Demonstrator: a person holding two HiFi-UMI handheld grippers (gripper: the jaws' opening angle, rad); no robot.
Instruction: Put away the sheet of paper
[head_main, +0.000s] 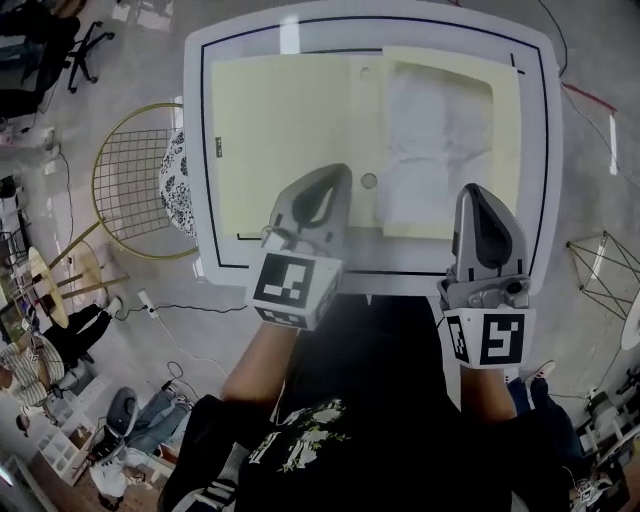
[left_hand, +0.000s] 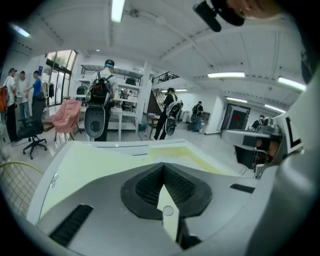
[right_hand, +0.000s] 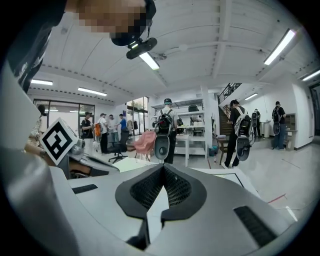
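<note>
1. Left gripper (head_main: 335, 178): over the table's (head_main: 199, 150) near edge, jaws closed on nothing.
2. Right gripper (head_main: 476, 196): same edge, nearer the right corner, jaws closed, empty.
3. Open yellow folder (head_main: 285, 140): lies mid-table.
4. Sheet of paper (head_main: 436, 135): lies on the folder's right half, towards the far right corner, untouched.

Step, as judged: approach only. Next move calls for parted jaws at a sheet or folder edge.

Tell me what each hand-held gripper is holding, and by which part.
Nothing. The left hand-held gripper and the right hand-held gripper are both shut and empty; the sheet of paper lies untouched on the folder.
</note>
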